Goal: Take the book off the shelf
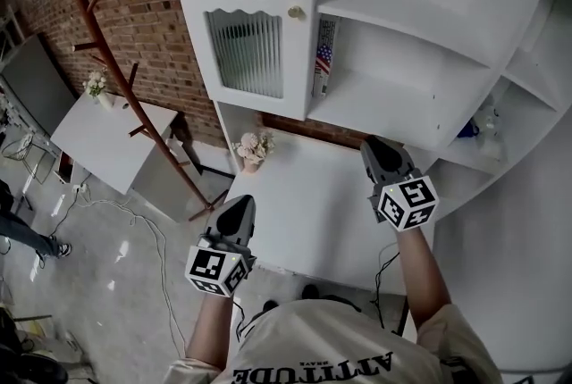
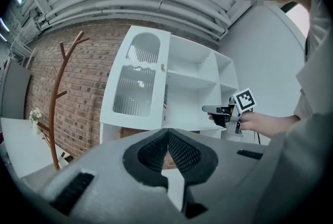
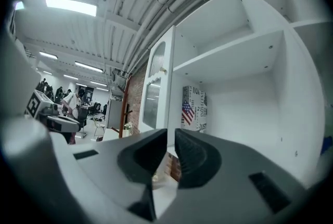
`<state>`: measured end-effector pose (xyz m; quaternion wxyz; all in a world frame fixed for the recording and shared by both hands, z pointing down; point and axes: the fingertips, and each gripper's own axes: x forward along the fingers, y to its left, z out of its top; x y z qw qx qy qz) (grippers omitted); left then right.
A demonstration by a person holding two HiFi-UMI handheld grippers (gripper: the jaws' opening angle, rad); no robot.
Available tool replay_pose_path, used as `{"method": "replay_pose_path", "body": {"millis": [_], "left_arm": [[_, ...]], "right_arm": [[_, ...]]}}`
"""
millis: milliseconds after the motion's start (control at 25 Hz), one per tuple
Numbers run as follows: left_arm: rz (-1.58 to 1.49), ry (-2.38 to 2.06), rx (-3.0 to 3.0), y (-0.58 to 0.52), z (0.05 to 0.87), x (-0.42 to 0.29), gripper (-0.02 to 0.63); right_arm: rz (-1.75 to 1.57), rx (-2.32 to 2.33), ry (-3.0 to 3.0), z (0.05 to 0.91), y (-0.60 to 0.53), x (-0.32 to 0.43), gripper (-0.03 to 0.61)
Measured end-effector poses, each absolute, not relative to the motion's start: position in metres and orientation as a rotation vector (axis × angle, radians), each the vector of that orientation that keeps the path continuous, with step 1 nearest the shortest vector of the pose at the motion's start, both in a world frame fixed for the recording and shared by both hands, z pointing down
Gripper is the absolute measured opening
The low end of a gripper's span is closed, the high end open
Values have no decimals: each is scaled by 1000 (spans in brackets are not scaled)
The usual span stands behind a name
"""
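Observation:
The book (image 1: 325, 61), with an American flag on its cover, stands upright at the left end of a middle compartment of the white shelf unit (image 1: 420, 34). In the right gripper view the book (image 3: 193, 108) shows just above the jaws, some way ahead. My right gripper (image 1: 382, 154) hovers over the white table below that compartment, shut and empty, apart from the book. My left gripper (image 1: 234, 217) hangs lower at the table's near left edge, also shut with nothing in it. The book (image 2: 165, 101) is small and distant in the left gripper view.
A white table (image 1: 304, 212) stands under the shelf unit, with a small pot of flowers (image 1: 253, 148) at its far left. Glass cabinet doors (image 1: 246, 52) are left of the book. A brown coat rack (image 1: 134, 96) and a brick wall stand to the left. Cables lie on the floor.

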<state>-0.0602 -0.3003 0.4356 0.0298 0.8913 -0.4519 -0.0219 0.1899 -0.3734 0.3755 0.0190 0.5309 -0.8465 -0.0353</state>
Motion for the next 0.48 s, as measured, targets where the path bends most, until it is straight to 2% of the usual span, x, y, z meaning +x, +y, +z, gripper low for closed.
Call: {"method": "replay_pose_path", "body": {"millis": [280,480], "left_arm": [[-52,-1445,2719,-309,435,-59,26],[-45,-1477,2702,-315,436,-61,26]], "right_arm": [[-81,1561,-2662,363,-431,188,37],[-63,1517,-2676,356,-471,181,78]]}}
